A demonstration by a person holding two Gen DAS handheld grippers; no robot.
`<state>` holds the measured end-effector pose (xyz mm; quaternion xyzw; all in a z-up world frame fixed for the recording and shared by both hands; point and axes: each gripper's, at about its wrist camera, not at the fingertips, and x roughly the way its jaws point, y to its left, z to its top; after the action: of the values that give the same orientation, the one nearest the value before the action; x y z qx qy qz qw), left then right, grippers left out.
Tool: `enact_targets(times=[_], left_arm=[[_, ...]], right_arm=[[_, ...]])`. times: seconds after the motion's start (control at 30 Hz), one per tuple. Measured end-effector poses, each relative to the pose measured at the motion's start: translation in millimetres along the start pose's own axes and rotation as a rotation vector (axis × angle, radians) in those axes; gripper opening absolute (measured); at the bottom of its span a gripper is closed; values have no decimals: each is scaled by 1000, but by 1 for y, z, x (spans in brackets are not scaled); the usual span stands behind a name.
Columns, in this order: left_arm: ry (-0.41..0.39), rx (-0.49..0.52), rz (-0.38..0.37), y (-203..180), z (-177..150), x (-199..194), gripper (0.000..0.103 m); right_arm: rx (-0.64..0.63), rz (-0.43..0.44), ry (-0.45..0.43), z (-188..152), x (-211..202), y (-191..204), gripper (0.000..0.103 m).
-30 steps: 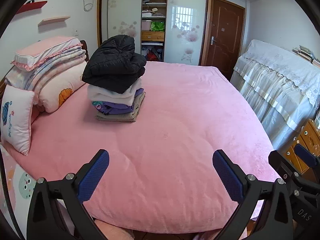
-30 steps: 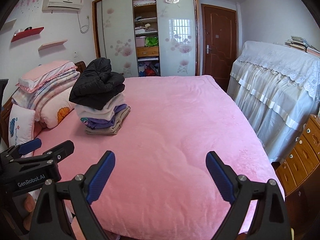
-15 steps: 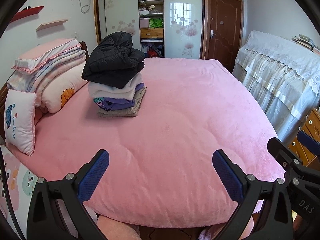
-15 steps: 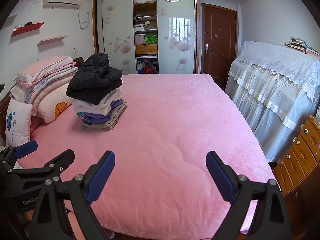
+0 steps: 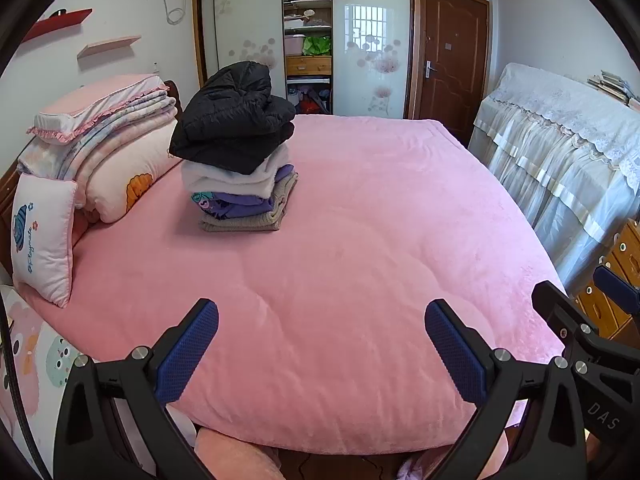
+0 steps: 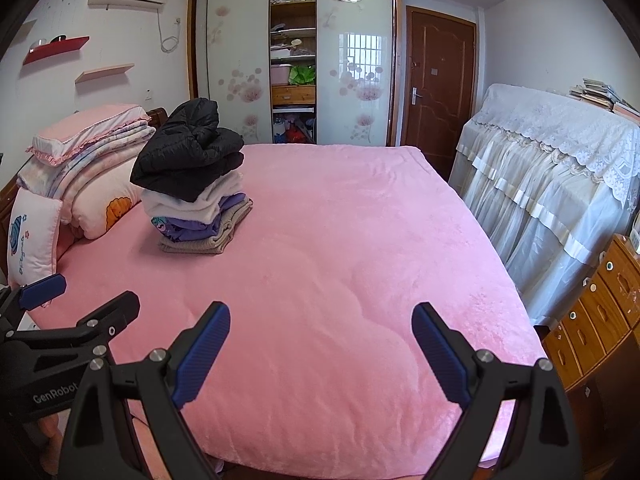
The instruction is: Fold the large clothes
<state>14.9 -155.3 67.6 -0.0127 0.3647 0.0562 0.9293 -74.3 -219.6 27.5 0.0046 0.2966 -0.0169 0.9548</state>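
Your left claw and right claw both hang at the bottom of their frames with blue pads spread wide apart, holding nothing, over the near edge of the pink bed. The stack of folded clothes, black jacket on top, sits upper left of centre on the bed, well apart from both claws. Left of it lie pillows; behind stands the wardrobe.

"GenRobot" in white on the black body of the left claw, seen at the right wrist view's lower left, last letters cut off. "DAS" in grey on the right claw body, left wrist view. Small pillow has blue script, not legible.
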Motion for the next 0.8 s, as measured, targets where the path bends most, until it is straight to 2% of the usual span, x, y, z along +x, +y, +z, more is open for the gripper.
enact_targets(times=[0.8], left_arm=[[-14, -4, -13, 4, 1, -4, 103]], right_arm=[[-12, -17, -30, 1, -11, -9, 93]])
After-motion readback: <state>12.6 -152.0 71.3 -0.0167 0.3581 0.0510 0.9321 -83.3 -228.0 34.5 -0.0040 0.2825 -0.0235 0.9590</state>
